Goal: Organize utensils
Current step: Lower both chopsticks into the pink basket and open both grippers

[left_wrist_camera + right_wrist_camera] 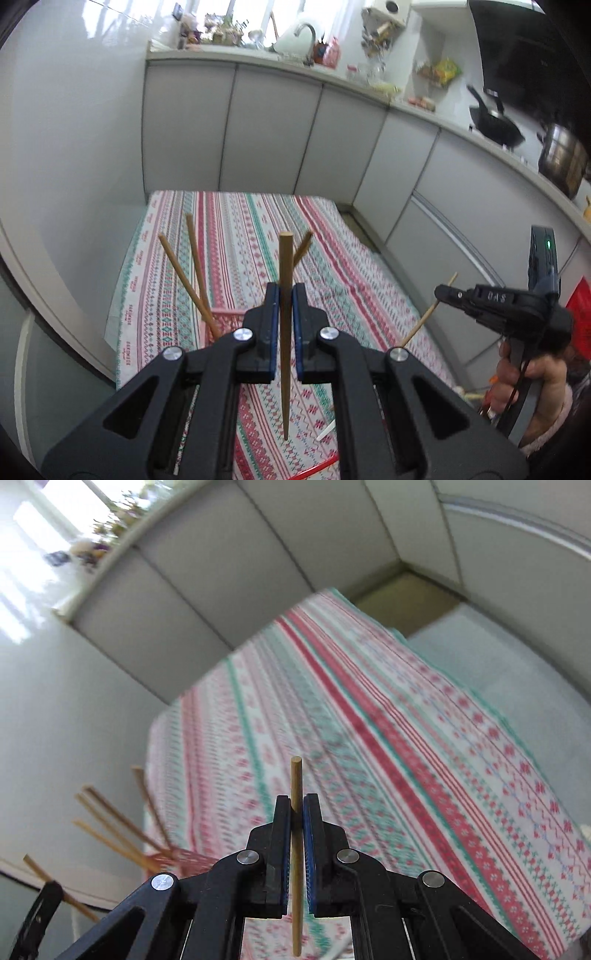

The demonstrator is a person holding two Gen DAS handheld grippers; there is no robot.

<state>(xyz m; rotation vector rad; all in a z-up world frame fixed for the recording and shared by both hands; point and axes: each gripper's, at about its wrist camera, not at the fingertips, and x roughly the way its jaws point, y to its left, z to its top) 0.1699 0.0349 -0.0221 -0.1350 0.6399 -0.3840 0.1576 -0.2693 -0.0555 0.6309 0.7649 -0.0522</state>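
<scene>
- Left gripper [284, 295] is clamped tight on one brown tapered wooden chopstick [284, 332]. The stick stands nearly upright between the blue pads, thick end up and thin tip hanging down over the striped red, green and white tablecloth [240, 229].
- Right gripper [296, 805] is the same deal: jaws pinched on a lighter round wooden chopstick [296, 886], with only a short bit poking out above the pads.
- The pink slatted plastic basket [231, 315] sits near the left table edge with a few more wooden chopsticks [184, 273] leaning out of it at different angles. Looks to me like that's where these two belong.
- Biggest risk imo: each stick is held at one narrow spot, so it could pivot or slide in the pads if the hand swings fast.
- Those leaning sticks fan out wide. Coming in low could knock them, or tip the light basket off the edge.
- Both grippers heading for the same basket could bump each other.
- There's a red stick-like thing [317, 467] and a white one [327, 432] lying on the cloth below; can't tell what they are, but a dropped chopstick could land on them.
</scene>
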